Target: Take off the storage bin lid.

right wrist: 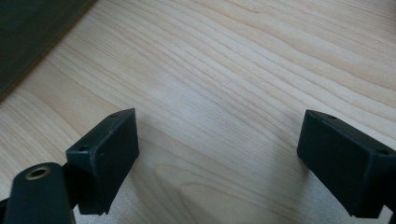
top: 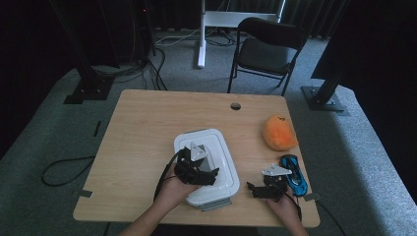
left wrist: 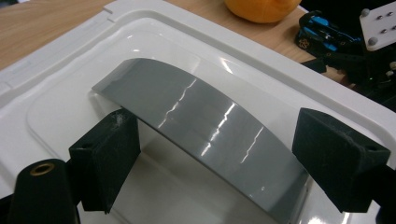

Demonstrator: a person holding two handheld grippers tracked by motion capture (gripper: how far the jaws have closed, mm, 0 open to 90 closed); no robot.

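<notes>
A white lidded container sits on the wooden table near its front middle. In the left gripper view its lid carries a curved grey band. My left gripper hangs just over the lid, open, with one jaw at each side of the band's near end. It shows in the high view as the left gripper, held by a hand over the container. My right gripper is open over bare wood, nothing between its jaws. The high view puts the right gripper near the front right edge.
A blue toy car lies just right of the right gripper, and an orange soft toy sits behind it. Both also appear in the left gripper view, car and toy. A black chair stands beyond the table.
</notes>
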